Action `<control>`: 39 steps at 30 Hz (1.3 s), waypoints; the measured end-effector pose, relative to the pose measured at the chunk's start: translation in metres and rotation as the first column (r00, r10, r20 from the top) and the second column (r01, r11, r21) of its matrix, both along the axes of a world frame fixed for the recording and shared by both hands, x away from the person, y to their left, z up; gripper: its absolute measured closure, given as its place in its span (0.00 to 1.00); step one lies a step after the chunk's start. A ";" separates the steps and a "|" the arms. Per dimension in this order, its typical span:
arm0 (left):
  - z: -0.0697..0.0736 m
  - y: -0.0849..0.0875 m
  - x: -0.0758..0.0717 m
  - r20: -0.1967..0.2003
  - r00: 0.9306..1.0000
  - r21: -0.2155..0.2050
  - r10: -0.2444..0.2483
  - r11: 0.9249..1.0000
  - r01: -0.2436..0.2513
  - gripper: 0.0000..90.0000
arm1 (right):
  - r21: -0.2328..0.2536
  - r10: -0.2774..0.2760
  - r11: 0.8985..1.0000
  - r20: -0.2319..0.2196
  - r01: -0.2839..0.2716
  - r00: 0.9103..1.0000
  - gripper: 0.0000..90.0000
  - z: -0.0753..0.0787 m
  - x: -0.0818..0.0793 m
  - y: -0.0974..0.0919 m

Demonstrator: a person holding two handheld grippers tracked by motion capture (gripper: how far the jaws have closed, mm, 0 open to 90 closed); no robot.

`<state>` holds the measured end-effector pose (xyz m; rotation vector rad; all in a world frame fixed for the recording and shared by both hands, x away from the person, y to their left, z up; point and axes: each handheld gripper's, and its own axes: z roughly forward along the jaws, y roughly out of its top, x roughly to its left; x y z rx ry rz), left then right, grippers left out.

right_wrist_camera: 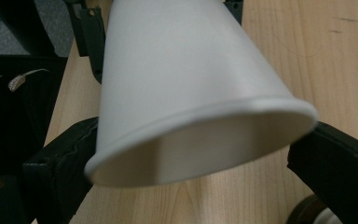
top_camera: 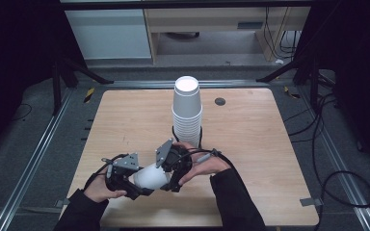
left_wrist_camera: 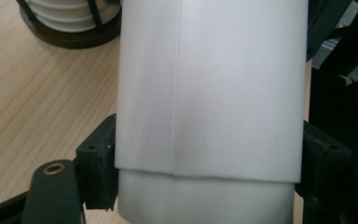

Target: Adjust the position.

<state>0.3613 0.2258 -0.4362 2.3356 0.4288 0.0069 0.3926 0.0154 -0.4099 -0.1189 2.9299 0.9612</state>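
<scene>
Your left gripper (top_camera: 134, 185) sits at about 7 o'clock on the counter (top_camera: 250, 144), its fingers (left_wrist_camera: 98, 163) clenched on either side of a white paper cup (top_camera: 151, 176). In the left gripper view a step shows low on the cup wall, which suggests two nested cups rather than one, with the outer one ending just above the fingers. The cup lies on its side in the air between your hands, low over the near middle of the counter.

Your right gripper (top_camera: 173, 180), just to the right, has a finger (right_wrist_camera: 58, 163) at each side of the cup's flared rim; from the right gripper view you cannot tell whether they press the rim or only bracket it.

The step in hand looks like pulling one cup off another. The next move calls for a firm hold at both ends and a straight pull apart along the cup's axis, without crushing the thin wall.

At 12 o'clock from your hands stands the tall stack of paper cups (top_camera: 187, 113) in its dark holder, fairly near the right gripper, so draw sideways rather than forward. The counter is open at 9 and 3 o'clock; its near edge lies just below your wrists.
</scene>
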 end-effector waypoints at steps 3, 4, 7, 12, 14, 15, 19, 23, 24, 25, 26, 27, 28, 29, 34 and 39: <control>-0.001 0.002 0.001 0.004 1.000 0.008 0.006 1.000 -0.006 0.25 | 0.014 -0.012 1.000 0.000 0.012 1.000 0.05 0.003 0.000 -0.005; -0.001 0.004 0.002 0.002 1.000 0.009 0.015 1.000 -0.015 0.25 | 0.044 -0.029 0.999 -0.002 0.030 1.000 0.05 0.008 0.001 -0.011; -0.002 0.006 0.003 -0.002 1.000 0.004 0.024 1.000 -0.024 0.25 | 0.092 -0.052 0.994 -0.010 0.053 0.999 0.05 0.014 0.004 -0.020; -0.002 0.012 0.007 0.000 0.998 -0.026 0.063 0.998 -0.063 0.25 | 0.154 -0.109 0.982 -0.012 0.110 0.994 0.05 0.021 0.007 -0.034; -0.001 0.013 0.007 0.003 0.997 -0.045 0.080 0.996 -0.080 0.25 | 0.178 -0.149 0.973 -0.017 0.150 0.989 0.05 0.022 0.008 -0.039; 0.000 0.014 0.007 0.006 0.996 -0.063 0.089 0.994 -0.089 0.25 | 0.196 -0.162 0.967 -0.018 0.163 0.987 0.05 0.022 0.009 -0.042; 0.004 0.018 0.008 0.012 0.994 -0.125 0.110 0.986 -0.108 0.25 | 0.258 -0.213 0.941 -0.044 0.218 0.976 0.06 0.020 0.011 -0.055; 0.007 0.018 0.007 0.025 0.992 -0.165 0.126 0.979 -0.120 0.25 | 0.300 -0.254 0.917 -0.069 0.263 0.965 0.06 0.016 0.011 -0.066; 0.007 0.018 0.007 0.027 0.992 -0.170 0.125 0.978 -0.119 0.25 | 0.331 -0.263 0.902 -0.089 0.278 0.961 0.06 0.014 0.011 -0.071; 0.007 0.018 0.007 0.032 0.991 -0.178 0.130 0.976 -0.122 0.25 | 0.331 -0.263 0.902 -0.089 0.278 0.961 0.06 0.014 0.011 -0.071; 0.008 0.020 0.008 0.027 0.991 -0.203 0.134 0.971 -0.126 0.25 | 0.359 -0.270 0.887 -0.108 0.290 0.957 0.06 0.011 0.010 -0.076; 0.008 0.020 0.008 0.027 0.991 -0.203 0.134 0.971 -0.126 0.25 | 0.359 -0.270 0.887 -0.108 0.290 0.957 0.06 0.011 0.010 -0.076; 0.008 0.020 0.008 0.031 0.989 -0.212 0.142 0.968 -0.132 0.25 | 0.369 -0.270 0.882 -0.114 0.293 0.956 0.06 0.010 0.009 -0.077; 0.008 0.021 0.008 0.027 0.989 -0.219 0.143 0.966 -0.133 0.25 | 0.380 -0.270 0.875 -0.126 0.298 0.954 0.06 0.009 0.009 -0.078; 0.007 0.020 0.009 0.027 0.989 -0.234 0.145 0.963 -0.135 0.25 | 0.418 -0.274 0.851 -0.161 0.318 0.948 0.06 0.001 0.005 -0.081; 0.006 0.019 0.008 0.041 0.989 -0.240 0.142 0.962 -0.128 0.25 | 0.428 -0.265 0.846 -0.178 0.318 0.947 0.06 -0.005 0.003 -0.077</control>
